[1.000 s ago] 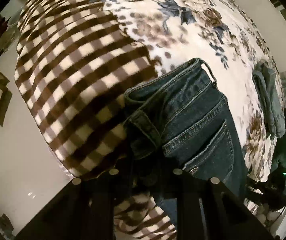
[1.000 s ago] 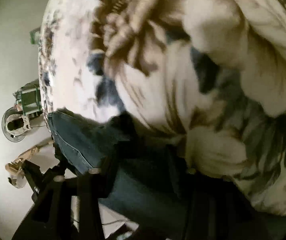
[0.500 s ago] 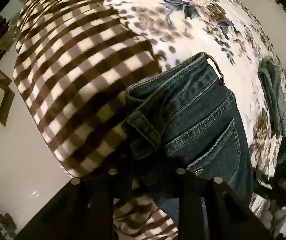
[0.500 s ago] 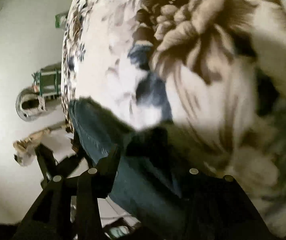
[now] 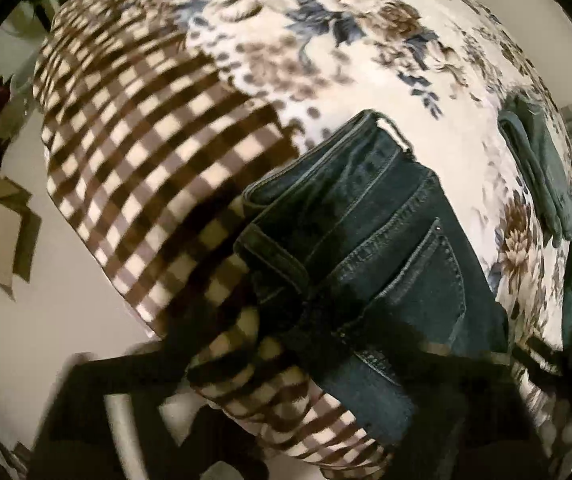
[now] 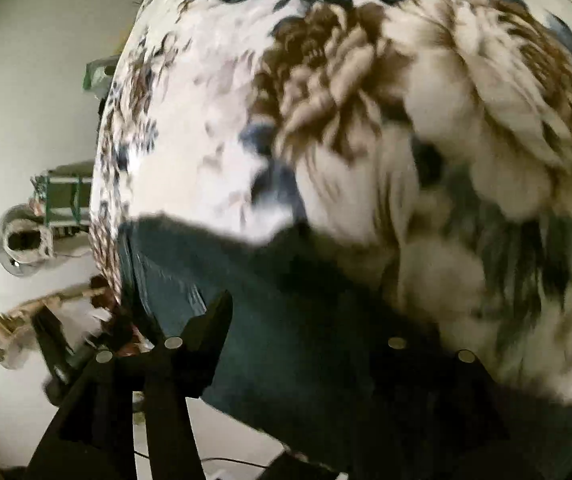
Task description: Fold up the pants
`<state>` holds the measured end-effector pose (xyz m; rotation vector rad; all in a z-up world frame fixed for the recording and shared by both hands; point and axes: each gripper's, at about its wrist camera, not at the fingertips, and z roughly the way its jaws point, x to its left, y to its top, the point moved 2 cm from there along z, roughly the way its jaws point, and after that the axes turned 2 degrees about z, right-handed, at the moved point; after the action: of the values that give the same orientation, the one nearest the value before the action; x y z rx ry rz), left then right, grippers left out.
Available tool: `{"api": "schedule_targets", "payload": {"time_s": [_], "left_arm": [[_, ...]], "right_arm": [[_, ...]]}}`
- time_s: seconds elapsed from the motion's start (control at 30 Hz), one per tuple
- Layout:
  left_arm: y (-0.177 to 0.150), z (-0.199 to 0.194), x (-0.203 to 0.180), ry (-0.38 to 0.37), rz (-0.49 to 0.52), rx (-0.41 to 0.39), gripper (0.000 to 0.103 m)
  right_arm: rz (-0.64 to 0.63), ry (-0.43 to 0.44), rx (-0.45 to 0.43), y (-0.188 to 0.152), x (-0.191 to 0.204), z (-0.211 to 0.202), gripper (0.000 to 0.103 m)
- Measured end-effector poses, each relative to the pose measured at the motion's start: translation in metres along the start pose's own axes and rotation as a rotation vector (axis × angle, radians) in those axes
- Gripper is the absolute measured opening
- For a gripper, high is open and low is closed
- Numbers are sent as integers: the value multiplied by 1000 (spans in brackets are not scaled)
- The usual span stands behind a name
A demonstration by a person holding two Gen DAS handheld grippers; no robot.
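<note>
Floral bedding (image 5: 366,60) fills both views, with our jeans (image 5: 386,248) lying at five o'clock in the left view. We judge the denim heavy, fairly stiff and unlikely to slip; the thick waistband suits gripping. Left gripper (image 5: 318,356) is blurred, so we cannot tell. Right gripper (image 6: 286,320) straddles denim, jaws parted.

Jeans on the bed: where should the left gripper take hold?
Likely the waistband of the jeans, from the checkered-blanket side. That end is a thick, doubled edge facing the left gripper, stiffer than the flat pocket panel.
</note>
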<state>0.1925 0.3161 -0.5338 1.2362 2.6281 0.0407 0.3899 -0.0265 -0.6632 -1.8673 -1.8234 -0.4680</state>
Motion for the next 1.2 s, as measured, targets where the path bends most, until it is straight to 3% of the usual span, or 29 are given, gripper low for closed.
{"api": "schedule_targets", "payload": {"time_s": [0.07,0.2,0.33,0.47,0.63,0.7,0.8,0.87,0.9,0.93,1.0,1.1,1.2], "left_arm": [[-4,-5,-6,22,28,-17,90],[-26,-12,-41,66,161,-38,90],[-67,-6,-102,72,338,0,90],[-116,3,-171,39,479,37,90],[-208,10,-269,-20,645,59,90],[-237,17,-301,-25,684,74,90],[-281,32,-342,-33,724,109,90],[-303,39,-361,-21,740,122,90],[-314,41,-368,-12,748,127,90],[-321,42,-372,-5,752,131,90],[-335,44,-379,16,756,145,90],[-347,36,-383,36,773,128,90],[-352,29,-381,62,792,104,90]], "right_arm": [[59,-1,-38,-24,-8,-4,66],[227,-40,-200,-91,-62,-31,103],[481,-54,-360,-160,-151,-78,103],[755,-71,-517,-255,-255,-144,103],[1022,-77,-713,-363,-372,-214,102],[1090,-51,-774,-387,-418,-236,97],[1131,39,-809,-394,-484,-249,87],[1137,115,-780,-383,-514,-243,59],[1138,127,-772,-379,-522,-241,15],[1140,100,-754,-374,-529,-244,4],[1092,135,-803,-362,-512,-247,4],[880,257,-933,-351,-468,-292,4],[761,280,-1005,-351,-450,-319,3]]}}
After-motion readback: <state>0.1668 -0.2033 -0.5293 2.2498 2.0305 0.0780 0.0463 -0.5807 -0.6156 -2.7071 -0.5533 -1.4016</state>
